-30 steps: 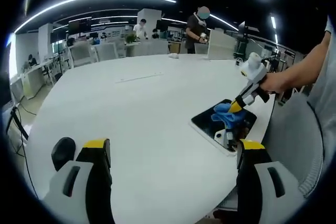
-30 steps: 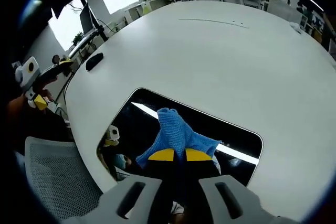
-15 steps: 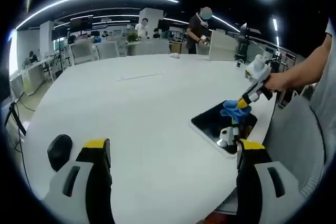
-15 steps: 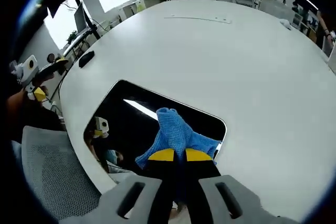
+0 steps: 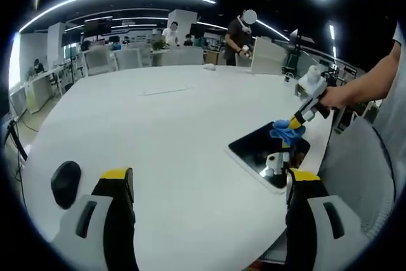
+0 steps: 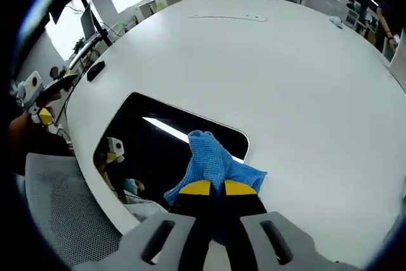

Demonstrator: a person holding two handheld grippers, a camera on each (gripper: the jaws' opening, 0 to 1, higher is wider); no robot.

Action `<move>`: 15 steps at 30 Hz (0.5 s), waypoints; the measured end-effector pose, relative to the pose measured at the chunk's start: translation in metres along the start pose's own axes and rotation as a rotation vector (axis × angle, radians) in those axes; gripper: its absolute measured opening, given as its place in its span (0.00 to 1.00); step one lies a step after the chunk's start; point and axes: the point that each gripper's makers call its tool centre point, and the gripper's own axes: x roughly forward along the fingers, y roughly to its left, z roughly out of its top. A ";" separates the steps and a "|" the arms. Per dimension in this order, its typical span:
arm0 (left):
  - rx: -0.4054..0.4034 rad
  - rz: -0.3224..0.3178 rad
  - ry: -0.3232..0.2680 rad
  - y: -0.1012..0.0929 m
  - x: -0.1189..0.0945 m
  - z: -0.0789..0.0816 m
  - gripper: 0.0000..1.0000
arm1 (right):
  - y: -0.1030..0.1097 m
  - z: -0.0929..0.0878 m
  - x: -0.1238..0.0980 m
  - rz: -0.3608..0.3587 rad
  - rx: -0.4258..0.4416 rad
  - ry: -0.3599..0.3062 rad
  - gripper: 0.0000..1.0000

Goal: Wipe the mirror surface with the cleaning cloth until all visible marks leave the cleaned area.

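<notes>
A dark rectangular mirror [image 6: 158, 147] [image 5: 261, 152] lies flat near the edge of a large white table [image 6: 266, 74]. My right gripper [image 6: 211, 187] is shut on a blue cleaning cloth [image 6: 212, 164], which rests over the mirror's right end. In the left gripper view the right gripper [image 5: 296, 119] and the cloth [image 5: 285, 132] are at the mirror's far corner, held by a person's hand [image 5: 339, 96]. My left gripper [image 5: 206, 185] is open above the bare table, well left of the mirror, with nothing between its jaws.
A black mouse-like object [image 5: 65, 183] lies on the table by my left jaw. A grey mesh chair [image 6: 63, 220] stands at the table edge beside the mirror. A flat strip [image 6: 225, 18] lies far across the table. People [image 5: 242, 33] stand at desks behind.
My right gripper has dragged the cloth along the mirror toward its right end, uncovering more dark glass on the left. The left gripper stays open, its view shifted slightly.
</notes>
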 end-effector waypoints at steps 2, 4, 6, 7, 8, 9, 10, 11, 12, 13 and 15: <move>-0.005 0.003 0.003 0.002 0.001 -0.001 0.99 | 0.000 0.000 0.000 -0.003 -0.015 0.001 0.00; -0.010 0.005 -0.005 0.002 0.002 0.001 0.99 | -0.001 -0.001 0.000 -0.002 -0.022 -0.008 0.00; -0.004 0.003 -0.008 0.001 0.002 0.002 0.99 | -0.001 0.000 0.000 -0.002 0.012 -0.010 0.00; 0.000 0.002 -0.012 0.000 0.002 0.004 0.99 | -0.001 0.000 0.000 -0.001 0.014 -0.012 0.00; 0.004 0.002 -0.017 0.000 0.002 0.006 0.99 | -0.001 0.000 0.000 0.001 0.018 -0.014 0.00; 0.006 0.003 -0.021 0.000 0.001 0.006 0.99 | -0.001 0.000 0.000 0.002 0.021 -0.014 0.00; 0.008 0.006 -0.021 0.001 0.000 0.007 0.99 | -0.001 0.000 0.000 0.002 0.018 -0.015 0.00; 0.011 0.006 -0.014 0.002 -0.002 0.006 0.99 | -0.001 0.000 0.000 0.002 0.018 -0.015 0.00; 0.016 0.005 -0.016 0.002 -0.005 0.006 0.99 | -0.002 -0.001 -0.001 -0.008 0.018 -0.007 0.00; 0.019 0.006 -0.023 0.002 -0.008 0.007 0.99 | -0.004 -0.002 -0.002 -0.011 0.027 -0.004 0.00; 0.022 0.015 -0.019 0.004 -0.013 0.007 0.99 | -0.005 -0.004 -0.003 -0.014 0.051 0.005 0.00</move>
